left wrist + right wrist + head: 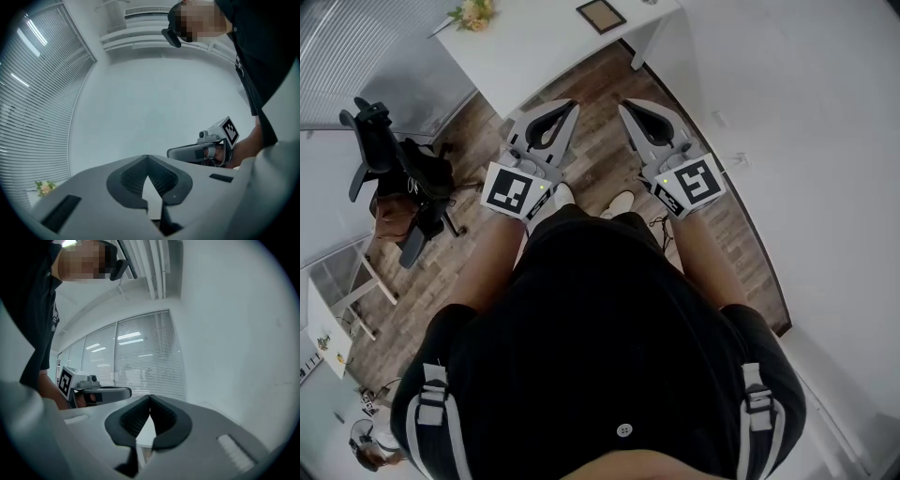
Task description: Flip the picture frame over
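Fingers of the left grey gripper [570, 107] and the right grey gripper [625, 106] are pressed together, empty — the dark-rimmed rectangular picture frame [601, 15] lies well beyond their tips — on a white table [534, 47].

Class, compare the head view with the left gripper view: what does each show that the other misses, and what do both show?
Only the head view: the picture frame, a black office chair and the wooden floor. Only the left gripper view: a vent unit high up and the person's head-worn camera. Both: the flowers, the left claw and the right claw, each shut and empty.
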Motion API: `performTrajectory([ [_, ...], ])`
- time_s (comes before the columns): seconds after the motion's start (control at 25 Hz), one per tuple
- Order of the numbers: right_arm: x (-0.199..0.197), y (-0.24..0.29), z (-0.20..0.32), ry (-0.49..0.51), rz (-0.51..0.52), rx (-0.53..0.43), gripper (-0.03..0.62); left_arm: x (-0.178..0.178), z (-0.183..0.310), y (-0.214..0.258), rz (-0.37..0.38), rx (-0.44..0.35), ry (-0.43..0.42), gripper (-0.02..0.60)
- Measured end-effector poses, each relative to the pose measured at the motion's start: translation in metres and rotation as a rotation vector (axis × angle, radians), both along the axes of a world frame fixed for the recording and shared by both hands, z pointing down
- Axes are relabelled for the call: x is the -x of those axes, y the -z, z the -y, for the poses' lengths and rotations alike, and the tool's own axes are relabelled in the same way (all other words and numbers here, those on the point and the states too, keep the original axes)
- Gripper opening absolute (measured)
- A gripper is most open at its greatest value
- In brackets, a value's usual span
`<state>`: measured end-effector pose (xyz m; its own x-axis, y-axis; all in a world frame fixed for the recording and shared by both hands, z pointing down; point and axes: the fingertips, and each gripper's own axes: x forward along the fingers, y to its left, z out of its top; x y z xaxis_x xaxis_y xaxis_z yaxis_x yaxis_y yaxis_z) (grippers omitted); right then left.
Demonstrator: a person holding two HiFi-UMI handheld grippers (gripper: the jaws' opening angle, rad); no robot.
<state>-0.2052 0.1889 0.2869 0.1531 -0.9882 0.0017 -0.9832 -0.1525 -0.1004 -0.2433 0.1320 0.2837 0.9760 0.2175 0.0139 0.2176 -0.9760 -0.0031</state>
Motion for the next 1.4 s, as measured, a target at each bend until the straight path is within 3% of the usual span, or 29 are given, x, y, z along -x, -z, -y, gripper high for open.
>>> performTrajectory([
  [0.12,-0.001,0.003,0.0,-0.009,-0.027,0.011,0.013,-0.001,-0.001,0.001,-0.001,-0.003,-0.002,0.002],
  [0.2,-0.003,0.003,-0.001,-0.017,-0.018,0.011,0.12,-0.001,-0.002,0.001,0.001,-0.007,0.001,0.002],
  [0.84,-0.012,0.002,-0.009,-0.07,-0.02,0.025,0.338,0.001,-0.007,0.0,-0.02,0.007,-0.008,0.002],
  [1.4,-0.028,0.001,-0.049,-0.042,-0.01,0.021,0.35,-0.013,-0.048,-0.001,0.002,-0.011,0.016,0.002],
])
